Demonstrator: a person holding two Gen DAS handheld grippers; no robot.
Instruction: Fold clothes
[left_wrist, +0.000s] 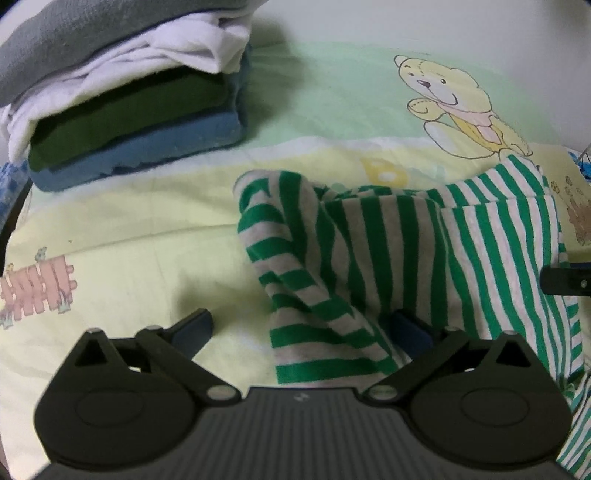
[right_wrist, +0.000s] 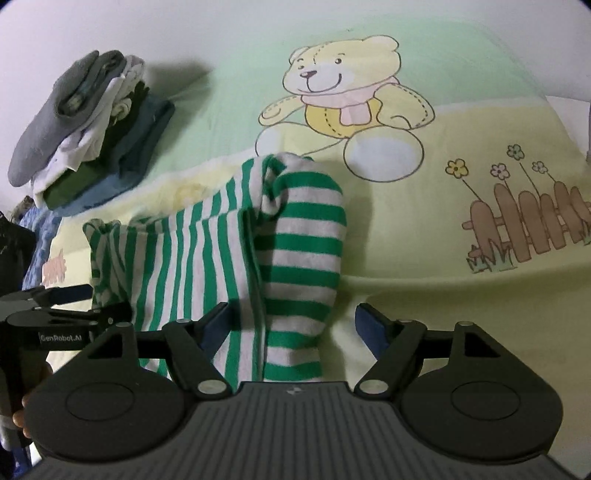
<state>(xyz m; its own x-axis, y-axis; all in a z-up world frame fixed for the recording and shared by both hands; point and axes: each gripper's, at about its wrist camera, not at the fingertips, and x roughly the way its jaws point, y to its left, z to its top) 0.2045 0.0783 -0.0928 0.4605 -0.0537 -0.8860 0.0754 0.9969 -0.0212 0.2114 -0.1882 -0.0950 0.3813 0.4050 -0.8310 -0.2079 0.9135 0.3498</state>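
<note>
1. Striped garment (left_wrist: 424, 251), green and grey, lies bunched on the bed sheet (left_wrist: 129, 240), between the two tools; both sleeves flop toward the cameras.
2. Left hand-held gripper (left_wrist: 303, 328): fingers spread wide, nothing pinched; the near sleeve drapes over the gap and hides its right fingertip.
3. Right hand-held gripper (right_wrist: 291, 321): fingers also wide apart, a sleeve lying between them, not clamped.
4. Folded stack (right_wrist: 92, 136) sits well apart, at the far left of the bed (grey piece on top).
5. Handling judgement: light, soft knit, limp; it will sag and wrinkle when lifted. Best hold looks like the sleeve cuffs or shoulder seams, both sides at once.
</note>
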